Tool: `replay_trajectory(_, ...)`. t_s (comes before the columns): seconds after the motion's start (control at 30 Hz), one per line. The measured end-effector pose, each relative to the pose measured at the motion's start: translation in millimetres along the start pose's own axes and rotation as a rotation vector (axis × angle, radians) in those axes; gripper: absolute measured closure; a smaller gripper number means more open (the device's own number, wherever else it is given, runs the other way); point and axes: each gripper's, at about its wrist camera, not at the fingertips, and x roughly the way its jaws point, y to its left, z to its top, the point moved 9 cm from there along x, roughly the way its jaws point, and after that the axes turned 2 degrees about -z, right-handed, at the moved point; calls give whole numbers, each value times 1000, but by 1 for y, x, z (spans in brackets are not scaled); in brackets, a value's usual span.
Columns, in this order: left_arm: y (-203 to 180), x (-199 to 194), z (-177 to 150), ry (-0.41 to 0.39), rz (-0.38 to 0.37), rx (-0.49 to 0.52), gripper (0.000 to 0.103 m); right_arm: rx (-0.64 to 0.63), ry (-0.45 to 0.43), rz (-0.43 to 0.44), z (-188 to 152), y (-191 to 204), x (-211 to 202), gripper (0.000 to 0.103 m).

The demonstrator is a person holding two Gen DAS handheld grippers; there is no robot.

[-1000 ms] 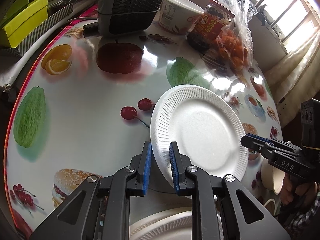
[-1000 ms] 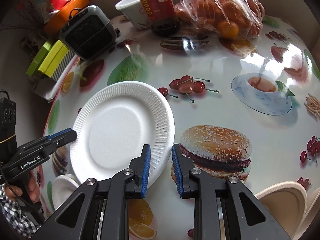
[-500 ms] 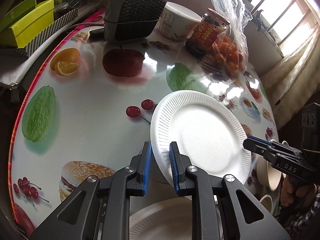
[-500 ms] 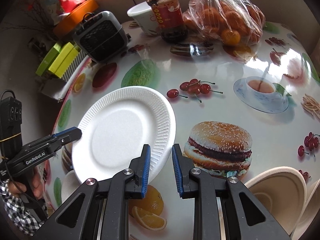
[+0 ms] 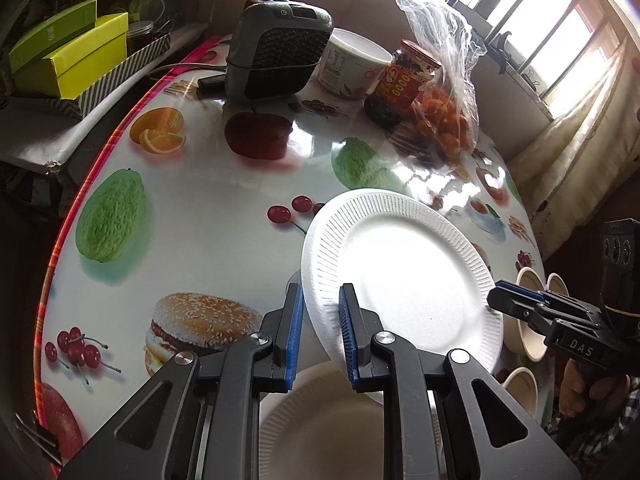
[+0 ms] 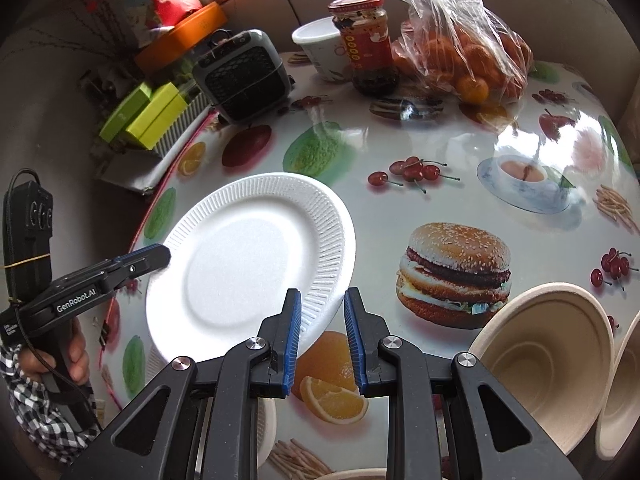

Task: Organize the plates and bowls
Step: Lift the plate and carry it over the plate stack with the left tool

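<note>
The white foam plate [image 5: 404, 276] is raised above the fruit-print tabletop [image 5: 192, 216] and tilted. The left gripper [image 5: 320, 332] straddles the plate's ribbed rim, one blue-padded finger on each side; its left pad stands slightly off the rim, so a firm clamp cannot be confirmed. In the right wrist view the left gripper's tip [image 6: 144, 258] meets the plate's [image 6: 248, 264] left edge.

The right gripper [image 6: 320, 342] has its fingers apart. The plate's lower right rim lies between them, touching or just beside the left pad, with a clear gap to the right pad. In the left wrist view the right gripper [image 5: 516, 304] sits at the plate's right edge.

A beige plate [image 5: 328, 420] lies on the table directly below the held plate. Beige bowls [image 6: 548, 364] stand near the right gripper.

At the far side of the table stand a grey fan heater [image 5: 276, 60], a white cup [image 5: 352, 64], a red-labelled jar [image 5: 400, 84] and a clear bag of oranges [image 5: 444, 116]. Green boxes [image 5: 68, 52] are stacked beyond the table's left edge.
</note>
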Motion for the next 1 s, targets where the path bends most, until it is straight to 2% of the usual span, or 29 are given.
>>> replay_trajectory(0.37,2,-25,-20,-31,-3,10,84,-8,-15,24,-27,18,-15,81)
replay_trajectory(1.0,15,-44,-73,-34,-9,9,84,-31,-10,32,-72,38,-20,81)
